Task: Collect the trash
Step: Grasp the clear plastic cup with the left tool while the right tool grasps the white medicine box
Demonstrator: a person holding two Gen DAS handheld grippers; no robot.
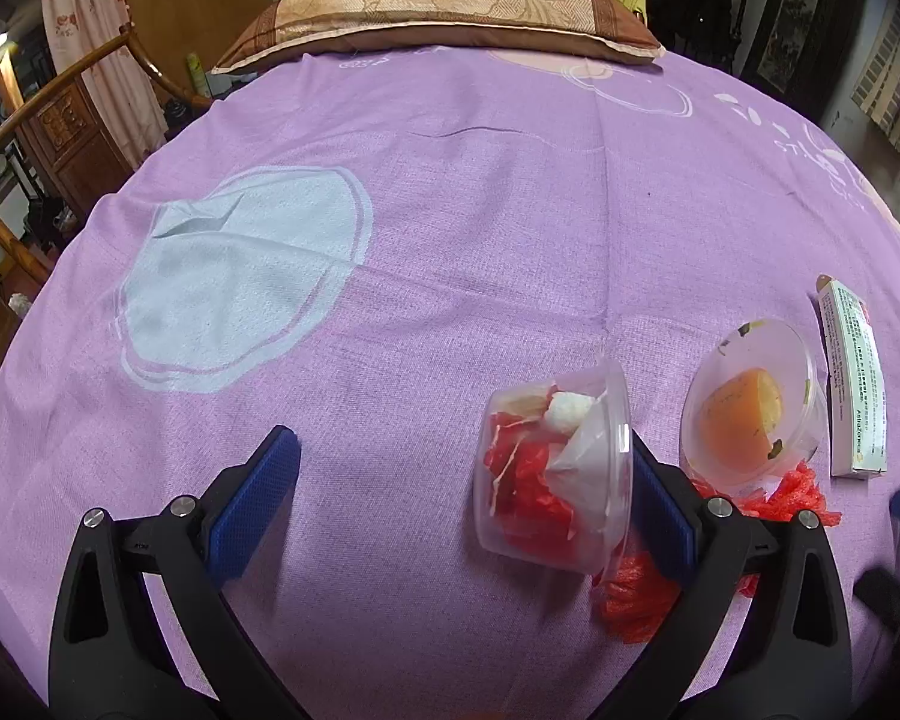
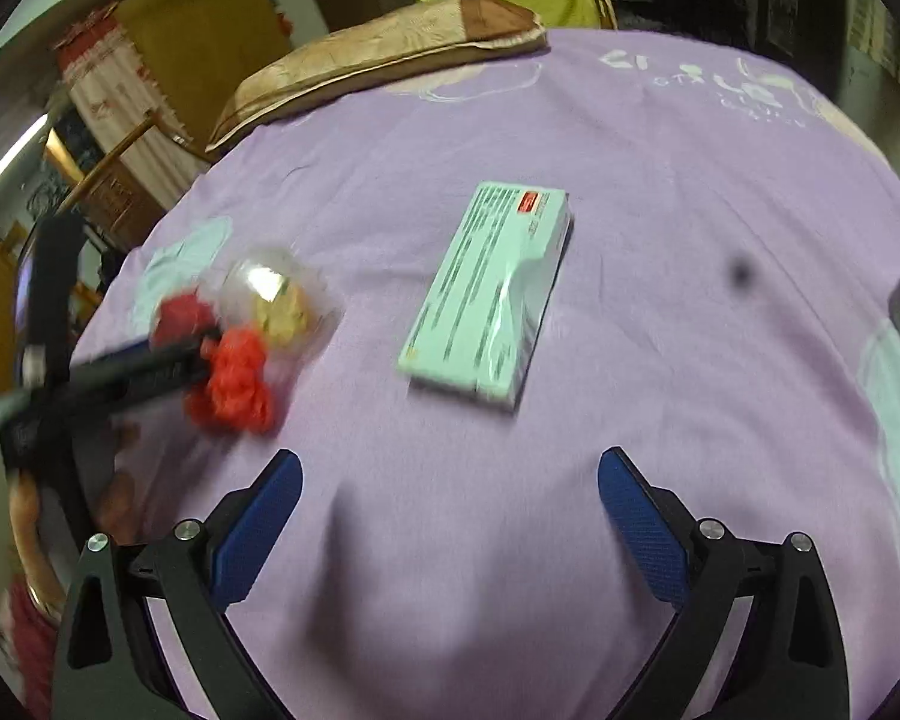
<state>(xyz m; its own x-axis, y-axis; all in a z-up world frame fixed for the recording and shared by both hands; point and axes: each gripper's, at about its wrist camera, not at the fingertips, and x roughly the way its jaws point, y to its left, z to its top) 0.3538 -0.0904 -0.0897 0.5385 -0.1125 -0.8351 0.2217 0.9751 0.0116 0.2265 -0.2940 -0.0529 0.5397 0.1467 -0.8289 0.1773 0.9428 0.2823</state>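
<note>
Currently, left wrist view: left gripper (image 1: 465,498) jaws wide, empty; tipped cup of scraps (image 1: 555,468) by right pad, peel cup (image 1: 750,402) beyond, on the bed (image 1: 450,210).
Right wrist view: right gripper (image 2: 450,516) jaws wide, empty; carton (image 2: 489,294) ahead.
Progress: nothing collected, judging by layout.

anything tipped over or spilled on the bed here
Yes. The clear tub of red scraps and tissue lies on its side on the purple sheet, against the open left gripper's right finger. Loose red shreds are scattered below it. A second tub holding orange peel also tilts.
</note>
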